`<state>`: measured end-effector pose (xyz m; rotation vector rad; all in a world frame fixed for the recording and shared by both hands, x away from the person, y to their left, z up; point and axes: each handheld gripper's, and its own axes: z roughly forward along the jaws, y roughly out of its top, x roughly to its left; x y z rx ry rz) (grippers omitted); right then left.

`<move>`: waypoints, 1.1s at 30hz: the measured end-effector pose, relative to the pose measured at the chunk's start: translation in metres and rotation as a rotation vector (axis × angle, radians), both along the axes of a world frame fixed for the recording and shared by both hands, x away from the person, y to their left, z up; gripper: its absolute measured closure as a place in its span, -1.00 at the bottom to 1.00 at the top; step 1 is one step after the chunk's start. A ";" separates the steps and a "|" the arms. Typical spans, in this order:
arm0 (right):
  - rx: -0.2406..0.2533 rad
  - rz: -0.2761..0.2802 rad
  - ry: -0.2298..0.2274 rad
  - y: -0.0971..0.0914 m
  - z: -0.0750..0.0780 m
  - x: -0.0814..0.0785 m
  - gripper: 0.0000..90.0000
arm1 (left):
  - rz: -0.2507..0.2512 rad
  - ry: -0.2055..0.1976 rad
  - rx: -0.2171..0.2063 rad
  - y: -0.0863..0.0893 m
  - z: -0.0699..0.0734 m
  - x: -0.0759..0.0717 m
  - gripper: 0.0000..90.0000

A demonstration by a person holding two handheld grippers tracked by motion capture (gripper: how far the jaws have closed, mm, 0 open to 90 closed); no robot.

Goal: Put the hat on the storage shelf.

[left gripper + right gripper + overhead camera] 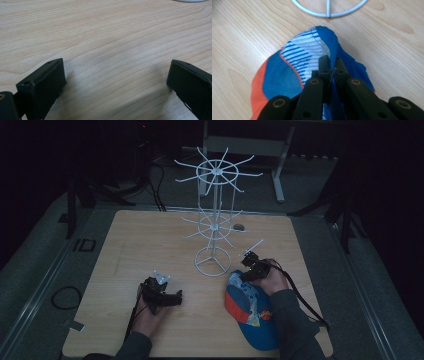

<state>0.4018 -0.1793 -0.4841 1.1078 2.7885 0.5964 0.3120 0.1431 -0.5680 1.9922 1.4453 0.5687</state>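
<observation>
Step in hand: grasp. Right tool (pixel 331 65) is pinched on a fold of the cap (pixel 299 62), blue fabric clamped between the jaws, right at the crown's front edge where the striped white panel meets the blue one. Looks like a firm bite on cloth only, not on the brim.

Cap lies on the table (pixel 150 235) at the near right, crown end toward the white wire display rack (pixel 214 220), brim end toward the person. In the high view it sits just beside the rack's ring base (pixel 212 261), not touching it as far as I can tell.

Left tool (pixel 115 82) is wide, nothing between the jaws, resting low over bare wood near the table's middle-front, clear of the cap.

Next move, my read: lift the cap and carry it to one of the rack's arms. That calls for a straight-up lift first, since the ring base and centre post are close ahead. The lower tier of arms sticks out toward the right hand (pixel 272 277); a snag there could tip the rack. Left tool could steady the base.

Room: open table left and behind the rack. Near edge is close under the brim, right edge near the forearm. Dragging the cap backward risks sliding it off.
</observation>
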 end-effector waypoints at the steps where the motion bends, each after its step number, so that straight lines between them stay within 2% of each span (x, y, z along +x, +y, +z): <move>1: 0.009 0.001 -0.006 -0.001 0.003 -0.001 0.96 | 0.000 0.000 0.000 0.000 0.000 0.000 -0.95; 5: 0.039 0.006 -0.036 -0.007 0.012 -0.008 0.96 | 0.002 -0.001 -0.002 0.000 0.000 0.000 -0.95; 12: 0.098 0.005 -0.048 -0.018 0.024 -0.016 0.96 | 0.002 -0.001 -0.001 0.000 0.000 0.000 -0.95; 25: 0.149 0.033 -0.130 -0.029 0.052 -0.037 0.96 | -0.001 0.001 0.000 0.000 0.000 0.000 -0.95; 33: 0.206 0.055 -0.155 -0.033 0.068 -0.049 0.96 | 0.000 0.002 -0.001 0.000 0.000 0.000 -0.95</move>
